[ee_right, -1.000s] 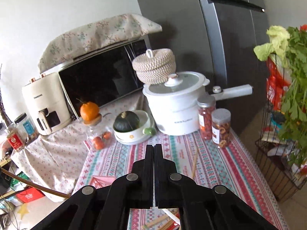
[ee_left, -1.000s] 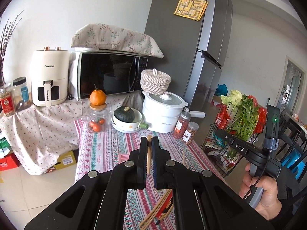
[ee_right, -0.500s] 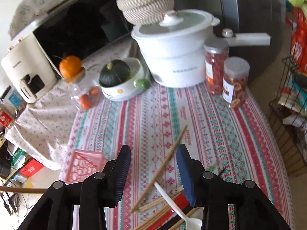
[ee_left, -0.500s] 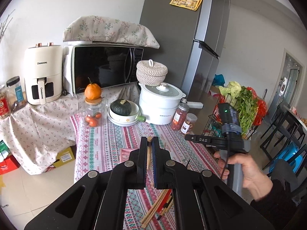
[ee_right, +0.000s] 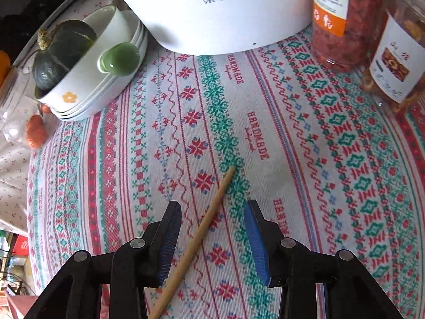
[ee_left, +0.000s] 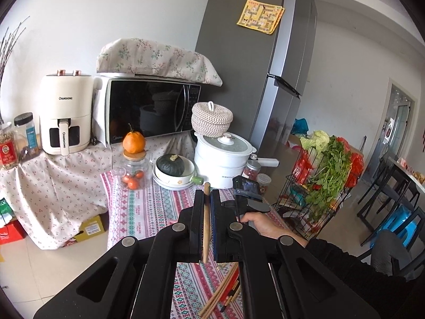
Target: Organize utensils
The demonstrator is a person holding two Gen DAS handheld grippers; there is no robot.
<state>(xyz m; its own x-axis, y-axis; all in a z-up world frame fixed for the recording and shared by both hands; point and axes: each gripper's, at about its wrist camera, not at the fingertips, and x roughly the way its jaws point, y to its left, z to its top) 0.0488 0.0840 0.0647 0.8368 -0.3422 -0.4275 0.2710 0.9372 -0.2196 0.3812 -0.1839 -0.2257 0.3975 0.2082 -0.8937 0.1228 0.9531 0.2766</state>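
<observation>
With the left gripper [ee_left: 207,204] clamping one chopstick [ee_left: 206,220], the right gripper [ee_right: 212,228] is straddling, jaws wide, a second chopstick [ee_right: 202,234] on the tablecloth [ee_right: 305,143], likely needing only to close.

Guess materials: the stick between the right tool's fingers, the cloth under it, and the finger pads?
Chopstick: likely wood or bamboo, matte tan, no gloss, tapered. Tablecloth: woven fabric, visible weave, with printed or stitched red and green bands; which one is unclear. Right tool pads: blue, finely ribbed, probably rubber or soft plastic.

tabletop [ee_right: 305,133] – patterned cloth | chopstick [ee_right: 202,234] – flat between the right jaws | white pot [ee_right: 212,13], bowls [ee_right: 87,90], jars [ee_right: 337,18] – beyond the jaws
</observation>
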